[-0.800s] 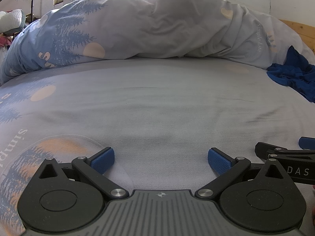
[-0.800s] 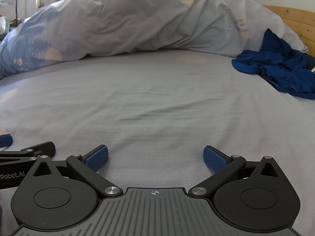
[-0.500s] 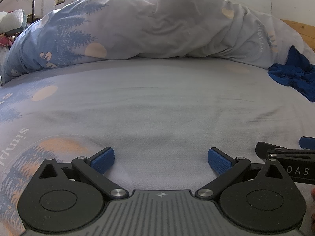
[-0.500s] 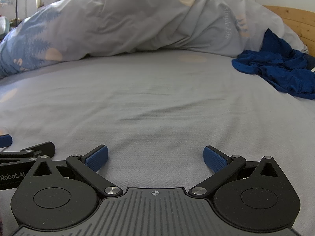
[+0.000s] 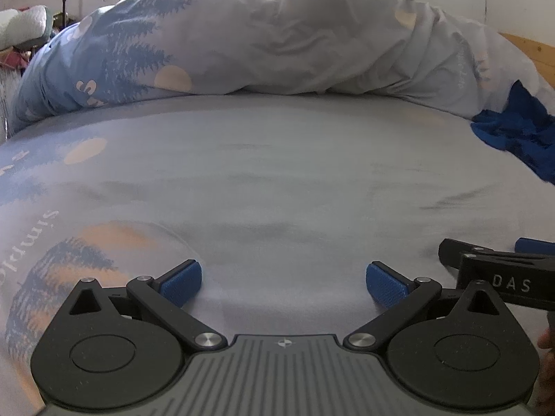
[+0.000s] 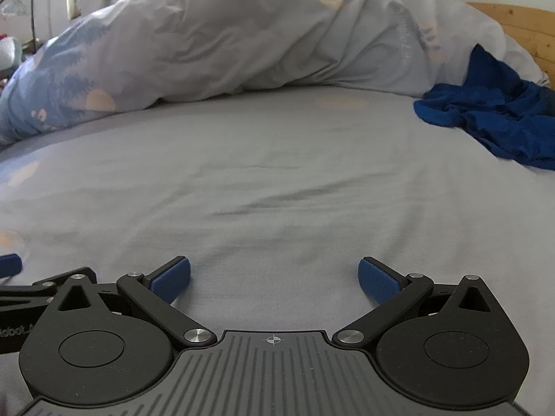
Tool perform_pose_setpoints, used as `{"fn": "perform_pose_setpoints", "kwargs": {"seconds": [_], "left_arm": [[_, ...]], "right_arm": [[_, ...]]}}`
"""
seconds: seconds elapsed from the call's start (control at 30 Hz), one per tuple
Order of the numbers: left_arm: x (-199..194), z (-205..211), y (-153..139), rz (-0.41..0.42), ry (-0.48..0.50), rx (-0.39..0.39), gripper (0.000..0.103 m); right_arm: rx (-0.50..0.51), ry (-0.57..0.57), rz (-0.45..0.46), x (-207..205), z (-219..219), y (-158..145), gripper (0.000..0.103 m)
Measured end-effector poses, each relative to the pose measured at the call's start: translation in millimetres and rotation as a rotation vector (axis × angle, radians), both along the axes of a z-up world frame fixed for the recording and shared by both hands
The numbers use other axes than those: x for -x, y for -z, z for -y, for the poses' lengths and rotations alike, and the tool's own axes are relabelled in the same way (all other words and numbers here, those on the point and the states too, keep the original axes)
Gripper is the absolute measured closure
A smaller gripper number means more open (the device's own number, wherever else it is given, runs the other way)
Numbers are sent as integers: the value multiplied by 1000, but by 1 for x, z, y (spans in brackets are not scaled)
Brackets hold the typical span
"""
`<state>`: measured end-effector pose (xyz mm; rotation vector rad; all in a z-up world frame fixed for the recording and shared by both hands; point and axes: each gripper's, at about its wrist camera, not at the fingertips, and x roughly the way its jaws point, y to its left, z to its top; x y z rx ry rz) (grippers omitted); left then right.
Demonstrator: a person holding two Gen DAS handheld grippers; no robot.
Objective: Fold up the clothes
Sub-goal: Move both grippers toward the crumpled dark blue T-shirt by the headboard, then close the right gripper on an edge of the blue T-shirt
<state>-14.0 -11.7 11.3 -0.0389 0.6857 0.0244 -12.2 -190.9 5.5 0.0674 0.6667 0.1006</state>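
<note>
Though compared against the views just before, almost no change found: same framing and same spread of the pads, with only a slight upward drift of the far scene and a light blur. Read as the very start of an approach; no fold begun, nothing gripped.

Nearest, lower centre of each frame:
- left tongs [image 5: 282, 286]: spread fully apart, empty, tilted down over the bed sheet [image 5: 277, 190].
- right tongs [image 6: 274, 279]: likewise spread fully apart and empty. Also seen at the lower right edge of the left wrist view, just beside the left pair.

Middle of frame: bare grey sheet with shallow creases and printed trees and discs at the left. No clothing here, so no working area prepared.

Far right of frame: blue garment [image 6: 492, 118], crumpled in a heap, its upper part lying against the duvet [image 6: 260, 34]. Well apart from both tongs; closer to the right pair.

Behind: duvet bunched in a long ridge across the upper frame, wooden headboard [image 6: 520, 27] at upper right.

Obstructions: none on the sheet along the way. Duvet edge touching the garment; risk of catching both together. Pull garment clear to the open sheet first.
</note>
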Motion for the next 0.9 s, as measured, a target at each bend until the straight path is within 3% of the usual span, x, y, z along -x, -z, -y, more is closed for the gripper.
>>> {"fn": "perform_pose_setpoints", "kwargs": {"seconds": [0.17, 0.43, 0.57, 0.63, 0.73, 0.9], "left_arm": [[4, 5, -9, -23, 9, 107, 0], [3, 12, -27, -94, -7, 335, 0], [5, 19, -32, -93, -20, 332, 0], [7, 18, -36, -119, -47, 378, 0], [14, 17, -43, -123, -35, 466, 0], [24, 19, -53, -62, -10, 438, 0]], "right_arm": [[59, 51, 6, -1, 28, -3, 0], [139, 202, 70, -22, 120, -19, 0], [302, 223, 121, -42, 157, -35, 0], [335, 236, 117, -58, 172, -38, 0], [339, 261, 96, -83, 192, -33, 0], [255, 354, 22, -127, 234, -6, 0]]}}
